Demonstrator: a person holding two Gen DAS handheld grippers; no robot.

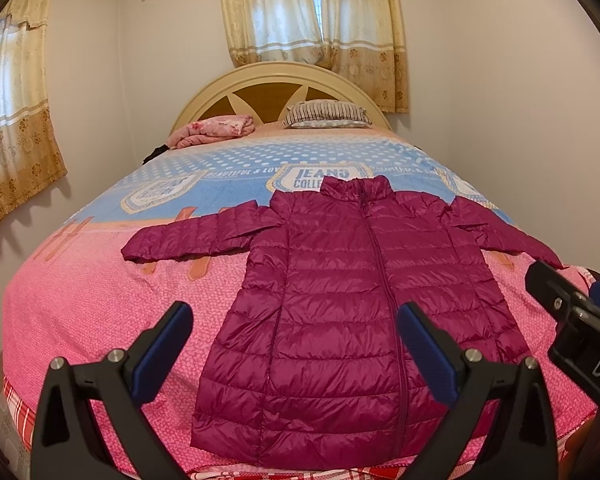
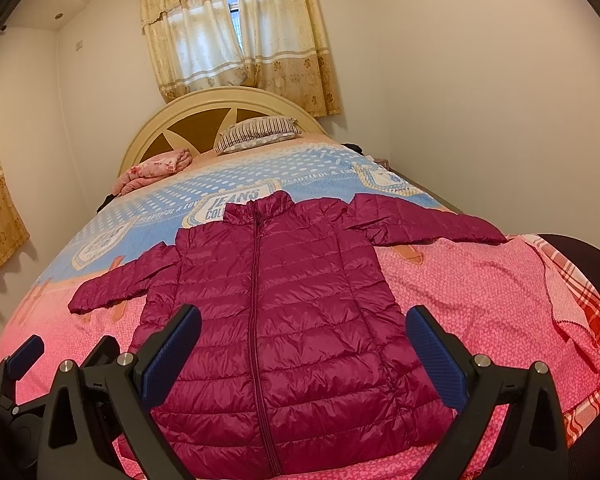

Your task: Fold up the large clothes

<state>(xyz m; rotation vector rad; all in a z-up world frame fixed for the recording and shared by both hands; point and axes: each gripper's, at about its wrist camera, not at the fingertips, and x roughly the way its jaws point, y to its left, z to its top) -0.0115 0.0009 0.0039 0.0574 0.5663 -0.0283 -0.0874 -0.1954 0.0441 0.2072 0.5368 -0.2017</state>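
Observation:
A magenta quilted puffer jacket (image 1: 340,300) lies flat and zipped on the bed, collar away from me, both sleeves spread out to the sides. It also shows in the right wrist view (image 2: 284,320). My left gripper (image 1: 296,332) is open and empty, held above the jacket's hem. My right gripper (image 2: 304,336) is open and empty, also above the lower part of the jacket. The right gripper's body shows at the right edge of the left wrist view (image 1: 572,320). The left gripper's fingers (image 2: 24,352) show at the lower left of the right wrist view.
The bed has a pink and blue cover (image 1: 100,300) and a curved headboard (image 1: 276,80). A striped pillow (image 1: 326,114) and a folded pink blanket (image 1: 212,130) lie at the head. Walls and curtained windows (image 1: 312,12) surround the bed.

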